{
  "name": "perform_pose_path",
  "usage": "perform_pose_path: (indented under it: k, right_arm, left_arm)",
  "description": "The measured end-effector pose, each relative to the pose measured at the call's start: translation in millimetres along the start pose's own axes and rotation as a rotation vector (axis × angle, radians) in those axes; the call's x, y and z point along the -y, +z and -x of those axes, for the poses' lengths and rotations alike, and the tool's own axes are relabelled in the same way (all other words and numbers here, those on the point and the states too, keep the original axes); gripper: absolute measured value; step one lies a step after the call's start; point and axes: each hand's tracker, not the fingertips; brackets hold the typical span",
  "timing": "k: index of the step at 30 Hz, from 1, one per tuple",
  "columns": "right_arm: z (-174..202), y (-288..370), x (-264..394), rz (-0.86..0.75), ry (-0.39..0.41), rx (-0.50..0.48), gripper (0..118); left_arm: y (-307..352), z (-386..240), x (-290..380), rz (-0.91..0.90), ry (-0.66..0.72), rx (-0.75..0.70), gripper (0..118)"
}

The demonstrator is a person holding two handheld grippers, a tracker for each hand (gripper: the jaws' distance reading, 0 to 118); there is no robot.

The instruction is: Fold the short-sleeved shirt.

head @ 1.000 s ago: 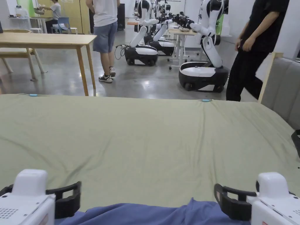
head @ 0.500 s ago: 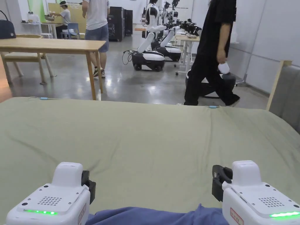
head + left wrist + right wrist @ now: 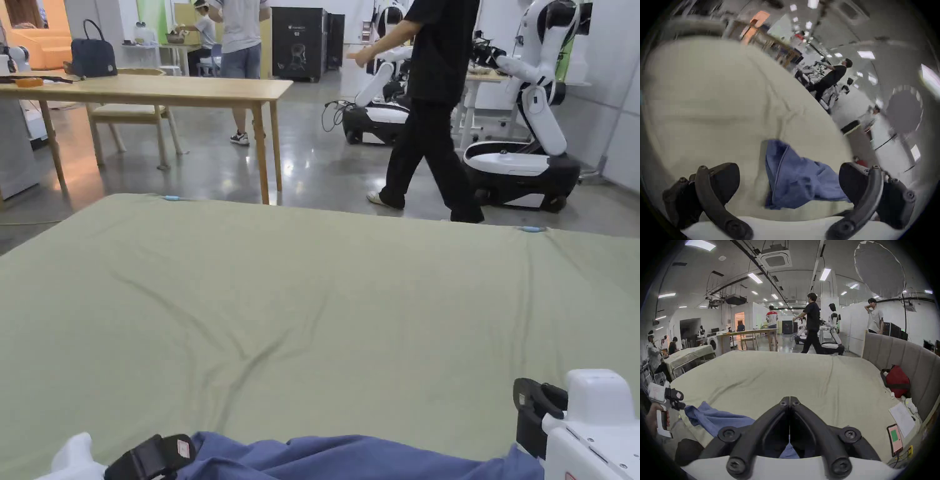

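The blue short-sleeved shirt (image 3: pixel 350 456) lies crumpled at the near edge of the green bed (image 3: pixel 312 300). In the left gripper view the shirt (image 3: pixel 799 175) lies on the sheet between my left gripper's (image 3: pixel 788 172) wide open jaws, and neither jaw presses on it. The right gripper view shows that left gripper (image 3: pixel 676 400), held in a hand, at the shirt's (image 3: pixel 716 417) left corner. My right gripper (image 3: pixel 789 400) has its jaws shut tip to tip above the shirt's right end, with no cloth at the tips. In the head view it (image 3: pixel 531 412) sits at the bottom right.
A grey padded headboard (image 3: pixel 899 353) bounds the bed's right side, with a red bag (image 3: pixel 896 381), a paper sheet (image 3: pixel 901 420) and a phone (image 3: pixel 894 439) along it. Past the far edge a person in black (image 3: pixel 431 106) walks by a wooden table (image 3: pixel 156 90) and a white robot (image 3: pixel 531 144).
My left gripper has dropped low to the shirt's left end. My right gripper has shifted right. The person in black has walked leftward. The head camera has turned.
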Motion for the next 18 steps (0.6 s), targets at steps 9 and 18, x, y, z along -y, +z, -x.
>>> perform_pose_path:
  k: [9,18]
  right_arm:
    - [3,-3,-7,0.002,0.005,-0.004,0]
    - [-6,-2,-3,0.013,0.006,0.003,0]
  left_arm:
    - [-74,18,20,0.052,0.246,0.318,109]
    - [-59,-2,4,-0.034,0.120,0.001,10]
